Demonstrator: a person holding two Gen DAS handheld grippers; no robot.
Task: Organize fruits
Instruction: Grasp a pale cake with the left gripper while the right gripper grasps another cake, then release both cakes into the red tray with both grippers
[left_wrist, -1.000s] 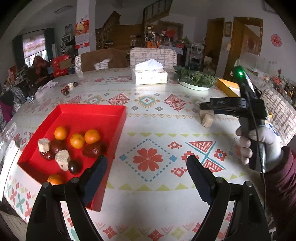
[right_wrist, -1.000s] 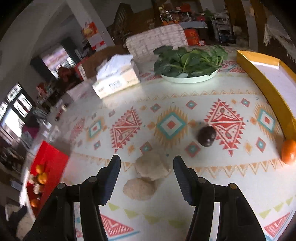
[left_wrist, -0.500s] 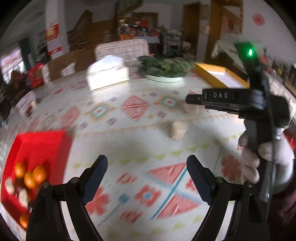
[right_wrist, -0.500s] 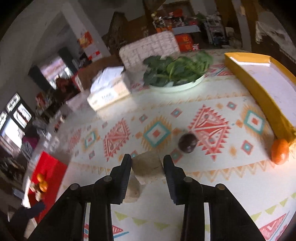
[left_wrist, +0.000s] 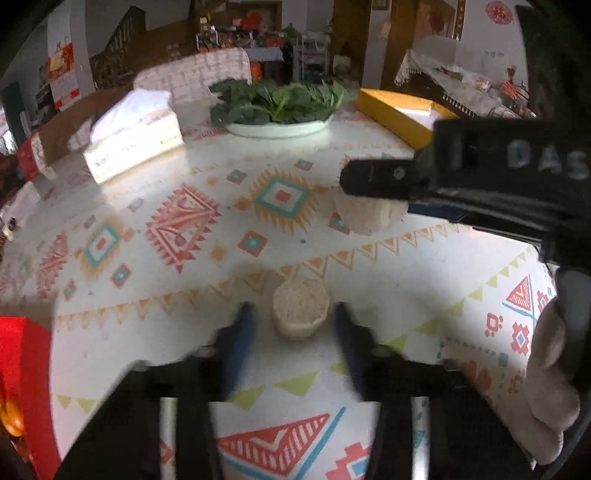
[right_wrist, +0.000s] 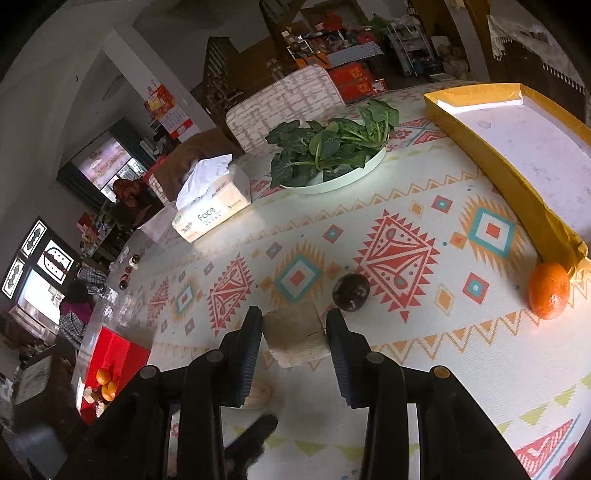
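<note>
A beige cut chunk (left_wrist: 301, 314) lies on the patterned tablecloth between the blurred fingers of my left gripper (left_wrist: 293, 308). Its jaws are closing, and a thin gap still shows on each side of the chunk. My right gripper (right_wrist: 293, 325) is shut on a second beige chunk (right_wrist: 295, 338), which also shows in the left wrist view (left_wrist: 365, 218) under that gripper's black body (left_wrist: 498, 173). A dark round fruit (right_wrist: 351, 291) sits just beyond it. An orange (right_wrist: 548, 290) rests against the yellow tray (right_wrist: 480, 155). The red tray (right_wrist: 114, 354) at the left holds oranges and other pieces.
A white plate of leafy greens (right_wrist: 332, 181) and a tissue box (right_wrist: 210, 210) stand at the back of the table. The red tray's corner (left_wrist: 22, 369) is at the left edge of the left wrist view. A gloved hand (left_wrist: 554, 387) grips the right tool.
My left gripper swung right, away from the red tray, to the loose chunk, and its jaws narrowed around it. My right gripper shut on the other chunk.
</note>
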